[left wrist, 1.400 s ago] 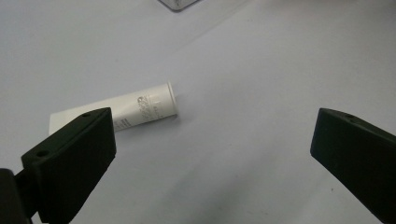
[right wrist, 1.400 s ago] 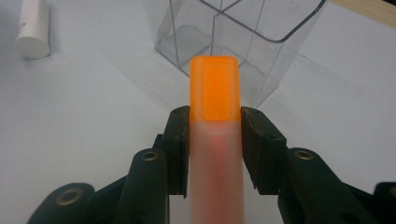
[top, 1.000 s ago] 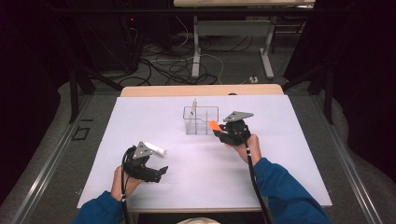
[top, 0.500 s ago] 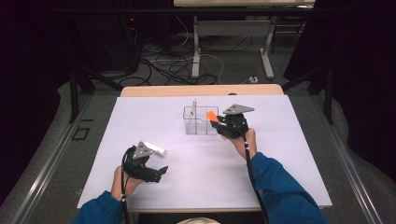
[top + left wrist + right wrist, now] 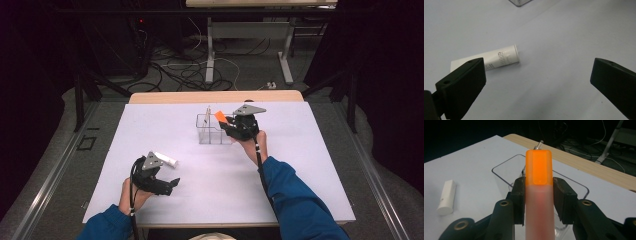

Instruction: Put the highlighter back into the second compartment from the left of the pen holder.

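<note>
My right gripper (image 5: 229, 125) (image 5: 539, 187) is shut on a translucent pink tube with an orange cap (image 5: 539, 167) (image 5: 220, 117), held just above the right side of a clear plastic organiser (image 5: 210, 131) (image 5: 506, 171). A thin stick (image 5: 208, 113) (image 5: 539, 145) stands in the organiser. A white tube (image 5: 166, 159) (image 5: 499, 58) (image 5: 447, 197) lies flat on the white table cover (image 5: 280, 165). My left gripper (image 5: 170, 184) (image 5: 536, 82) rests open at the near left, its jaws wide apart, the white tube a little ahead of its left jaw.
The wooden table edge (image 5: 215, 96) shows beyond the white cover. Cables (image 5: 200, 65) and metal desk legs (image 5: 287, 55) lie on the floor behind. Bare cover stretches left of the organiser and across the near right.
My right gripper has carried the orange-capped tube up and away toward the organiser's right end. The left gripper and the white tube have stayed put.
</note>
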Motion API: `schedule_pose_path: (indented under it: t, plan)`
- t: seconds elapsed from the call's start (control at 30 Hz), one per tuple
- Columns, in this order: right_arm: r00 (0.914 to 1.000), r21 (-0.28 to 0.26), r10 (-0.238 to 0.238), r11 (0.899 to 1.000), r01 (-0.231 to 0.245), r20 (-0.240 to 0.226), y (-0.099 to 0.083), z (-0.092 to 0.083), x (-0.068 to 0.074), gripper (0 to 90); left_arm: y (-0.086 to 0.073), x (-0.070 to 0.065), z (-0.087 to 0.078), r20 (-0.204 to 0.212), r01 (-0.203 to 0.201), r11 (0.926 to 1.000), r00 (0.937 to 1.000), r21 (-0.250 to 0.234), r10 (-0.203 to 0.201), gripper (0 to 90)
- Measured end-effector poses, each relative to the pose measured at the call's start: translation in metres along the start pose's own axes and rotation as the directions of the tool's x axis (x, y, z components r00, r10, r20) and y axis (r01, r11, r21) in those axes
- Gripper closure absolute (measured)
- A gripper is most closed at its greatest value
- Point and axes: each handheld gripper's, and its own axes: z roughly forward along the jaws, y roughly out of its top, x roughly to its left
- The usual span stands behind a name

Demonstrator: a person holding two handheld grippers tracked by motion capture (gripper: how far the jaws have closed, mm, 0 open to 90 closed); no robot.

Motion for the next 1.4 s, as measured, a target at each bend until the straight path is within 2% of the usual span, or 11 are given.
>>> schedule_pose_path:
  t: [0.17,0.37,0.4,0.6,0.77,0.9,1.0,1.07,1.17,1.23,1.4]
  plan:
    - [1.0000,-0.026,-0.005,1.000,0.005,0.001,0.007,0.010,-0.001,64.6,-0.001,0.000,0.001,-0.013,-0.001,0.9999,0.9999,-0.014,0.000,0.0]
    - [1.0000,-0.046,-0.003,0.999,0.003,0.004,0.015,0.020,-0.001,64.6,0.000,0.000,0.000,0.000,0.000,1.0000,1.0000,-0.001,0.000,0.0]
    - [1.0000,-0.046,-0.003,0.999,0.003,0.004,0.015,0.020,-0.001,64.6,-0.001,0.000,0.001,-0.013,-0.001,0.9999,0.9999,-0.014,0.001,0.0]
    - [1.0000,-0.090,-0.001,0.996,0.002,0.004,0.021,0.031,-0.001,64.5,-0.001,0.000,0.001,-0.004,0.002,1.0000,1.0000,-0.010,-0.002,0.0]
    - [1.0000,-0.096,-0.007,0.995,0.007,0.001,0.024,0.037,0.000,64.6,-0.001,0.000,0.001,-0.014,-0.003,0.9999,0.9999,-0.014,0.002,0.0]
    - [0.9999,-0.101,-0.013,0.995,0.014,0.004,0.026,0.043,0.001,64.5,0.000,0.001,0.000,0.002,-0.003,1.0000,1.0000,0.001,0.003,0.0]
    - [0.9999,-0.099,-0.013,0.995,0.013,0.001,0.028,0.046,0.001,64.5,-0.001,0.000,0.002,-0.012,0.004,0.9998,0.9999,-0.018,-0.005,0.0]
    - [0.9997,-0.107,-0.025,0.994,0.025,0.004,0.030,0.050,0.002,64.5,0.000,0.001,0.000,0.003,-0.002,1.0000,1.0000,0.000,0.002,0.0]
    - [0.9998,-0.105,-0.017,0.994,0.017,0.002,0.029,0.054,0.003,64.5,0.000,0.001,0.000,0.002,0.001,1.0000,1.0000,0.005,-0.001,0.0]
    - [0.9999,-0.104,-0.011,0.995,0.012,0.003,0.027,0.056,0.003,64.5,-0.001,0.000,0.001,-0.010,0.001,0.9998,0.9999,-0.019,-0.001,0.0]
    - [1.0000,-0.121,0.001,0.993,-0.001,0.001,0.026,0.059,0.003,64.5,0.000,0.001,0.000,0.002,-0.001,1.0000,1.0000,-0.002,0.001,0.0]
